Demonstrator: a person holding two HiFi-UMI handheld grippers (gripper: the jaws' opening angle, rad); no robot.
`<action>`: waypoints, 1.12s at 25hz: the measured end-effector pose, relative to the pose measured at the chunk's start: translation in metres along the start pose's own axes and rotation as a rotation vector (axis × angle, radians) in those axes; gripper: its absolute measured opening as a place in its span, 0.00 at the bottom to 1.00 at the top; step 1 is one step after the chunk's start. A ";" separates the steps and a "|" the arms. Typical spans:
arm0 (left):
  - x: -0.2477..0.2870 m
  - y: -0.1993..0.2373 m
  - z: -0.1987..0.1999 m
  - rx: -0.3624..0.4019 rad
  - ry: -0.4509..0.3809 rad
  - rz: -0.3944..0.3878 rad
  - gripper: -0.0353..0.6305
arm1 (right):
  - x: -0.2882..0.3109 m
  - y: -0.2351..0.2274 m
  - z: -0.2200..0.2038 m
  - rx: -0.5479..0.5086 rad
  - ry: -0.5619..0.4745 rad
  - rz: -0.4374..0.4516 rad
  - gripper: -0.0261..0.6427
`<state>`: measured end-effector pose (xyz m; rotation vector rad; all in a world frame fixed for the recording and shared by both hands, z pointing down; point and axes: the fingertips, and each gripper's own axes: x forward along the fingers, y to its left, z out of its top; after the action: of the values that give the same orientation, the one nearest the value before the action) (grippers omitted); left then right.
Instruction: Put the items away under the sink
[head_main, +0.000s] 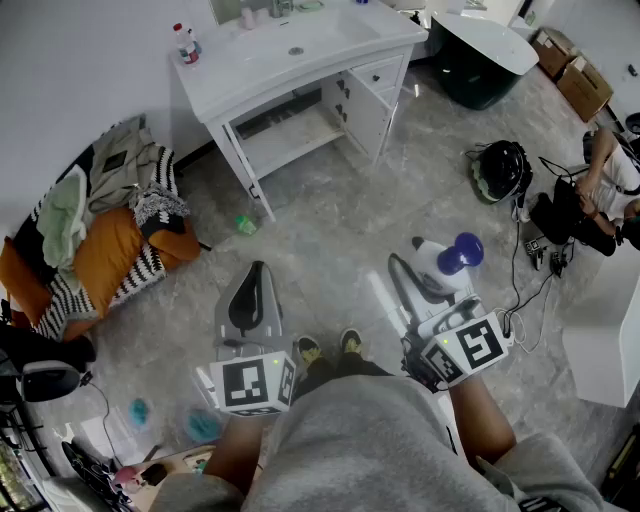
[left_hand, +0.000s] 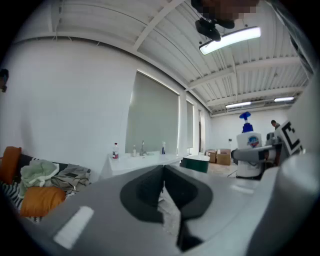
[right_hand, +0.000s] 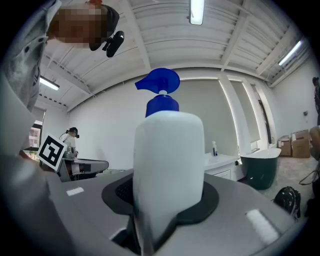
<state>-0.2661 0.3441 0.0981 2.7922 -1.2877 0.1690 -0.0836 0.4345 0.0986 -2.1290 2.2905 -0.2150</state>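
Observation:
My right gripper is shut on a white pump bottle with a blue pump head, held upright above the grey floor. In the right gripper view the bottle fills the space between the two pads of that gripper. My left gripper hangs to its left, jaws together with nothing in them; in its own view the tips of the left gripper meet. The white sink cabinet stands ahead with its lower space open. The held bottle also shows in the left gripper view, at the right.
A small bottle stands on the sink counter. A green item lies on the floor before the cabinet. Clothes and cushions pile at left. A dark tub, a black bag with cables, and a seated person are at right.

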 end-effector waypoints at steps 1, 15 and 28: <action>-0.001 0.002 0.002 0.007 -0.004 -0.006 0.07 | 0.001 0.002 0.001 0.004 -0.004 -0.003 0.30; -0.006 0.045 0.015 0.014 -0.044 0.017 0.07 | 0.018 0.018 0.013 0.058 -0.044 -0.021 0.30; -0.024 0.084 0.008 -0.004 -0.046 0.019 0.07 | 0.032 0.055 0.011 0.053 -0.028 -0.026 0.30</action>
<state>-0.3447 0.3071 0.0882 2.7970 -1.3229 0.1032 -0.1401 0.4053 0.0845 -2.1235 2.2182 -0.2419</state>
